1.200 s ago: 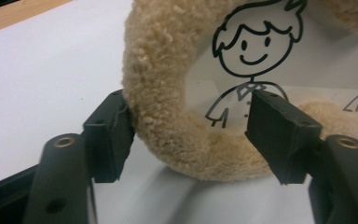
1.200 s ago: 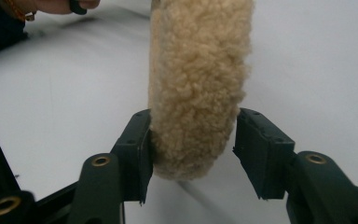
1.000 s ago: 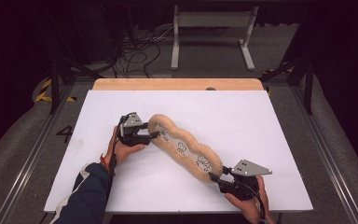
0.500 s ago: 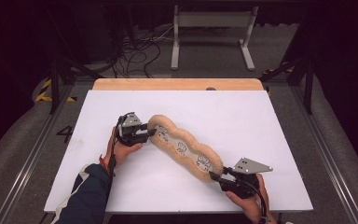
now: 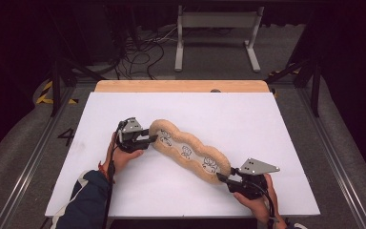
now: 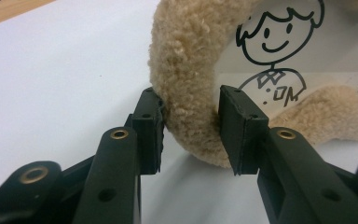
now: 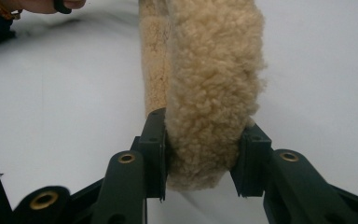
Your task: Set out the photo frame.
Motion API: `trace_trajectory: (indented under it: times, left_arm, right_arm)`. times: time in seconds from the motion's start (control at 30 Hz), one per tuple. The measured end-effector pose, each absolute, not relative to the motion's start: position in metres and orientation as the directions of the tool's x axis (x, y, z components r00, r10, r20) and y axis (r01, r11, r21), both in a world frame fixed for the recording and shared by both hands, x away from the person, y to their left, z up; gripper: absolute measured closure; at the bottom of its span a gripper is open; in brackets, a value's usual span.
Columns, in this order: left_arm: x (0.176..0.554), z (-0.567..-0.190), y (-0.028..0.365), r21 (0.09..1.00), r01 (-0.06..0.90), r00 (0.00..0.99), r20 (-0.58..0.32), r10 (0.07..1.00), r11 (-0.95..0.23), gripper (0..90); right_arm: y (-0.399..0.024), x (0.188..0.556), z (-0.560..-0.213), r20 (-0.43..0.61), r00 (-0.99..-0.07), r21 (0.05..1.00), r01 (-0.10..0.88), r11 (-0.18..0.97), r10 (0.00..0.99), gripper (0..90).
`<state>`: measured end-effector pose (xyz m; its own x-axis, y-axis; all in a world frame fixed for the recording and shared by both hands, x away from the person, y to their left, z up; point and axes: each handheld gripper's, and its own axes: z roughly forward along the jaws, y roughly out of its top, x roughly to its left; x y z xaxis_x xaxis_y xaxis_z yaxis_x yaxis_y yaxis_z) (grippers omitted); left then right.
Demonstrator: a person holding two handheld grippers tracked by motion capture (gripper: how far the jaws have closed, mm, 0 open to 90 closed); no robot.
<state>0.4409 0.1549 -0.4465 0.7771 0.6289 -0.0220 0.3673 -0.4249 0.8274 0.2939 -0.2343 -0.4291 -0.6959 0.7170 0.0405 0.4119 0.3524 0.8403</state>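
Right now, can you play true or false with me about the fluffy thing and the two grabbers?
1. The fluffy tan mat lies on a white table. True.
2. The left gripper is shut on the mat's fuzzy rim. True: both pads press on the fleece.
3. The right gripper hangs open, away from the mat. False: it is shut on the mat's other end.
4. The mat has cartoon drawings on its middle part. True: a smiling figure shows in the left gripper view.
5. The mat is folded into a neat square. False: it stretches out long and wavy between the two grippers.
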Motion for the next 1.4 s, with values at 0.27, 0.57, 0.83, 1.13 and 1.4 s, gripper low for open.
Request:
trace_trajectory:
  times: [0.27, 0.57, 0.83, 1.13, 1.4]
  left_arm:
    - [0.434, -0.445, 0.163, 0.828, 0.362, 0.790, -0.030, 0.613, -0.427, 61.1]
    - [0.436, -0.444, 0.161, 0.853, 0.349, 0.763, -0.017, 0.647, -0.389, 54.9]
    - [0.439, -0.447, 0.157, 0.847, 0.343, 0.785, -0.021, 0.619, -0.407, 56.7]
    - [0.429, -0.444, 0.159, 0.825, 0.339, 0.785, 0.019, 0.620, -0.453, 60.4]
    - [0.421, -0.445, 0.163, 0.831, 0.327, 0.785, 0.027, 0.618, -0.451, 60.6]
  right_arm:
    - [-0.237, 0.295, -0.429, 0.031, -0.679, 0.840, 0.415, 0.349, 0.734, 60.1]
    - [-0.238, 0.291, -0.426, 0.022, -0.673, 0.847, 0.405, 0.345, 0.739, 58.9]
    - [-0.239, 0.289, -0.425, 0.021, -0.665, 0.853, 0.401, 0.333, 0.747, 61.7]
    - [-0.240, 0.291, -0.425, 0.006, -0.654, 0.852, 0.400, 0.339, 0.757, 62.3]
    - [-0.241, 0.294, -0.426, 0.006, -0.641, 0.854, 0.403, 0.330, 0.767, 62.6]
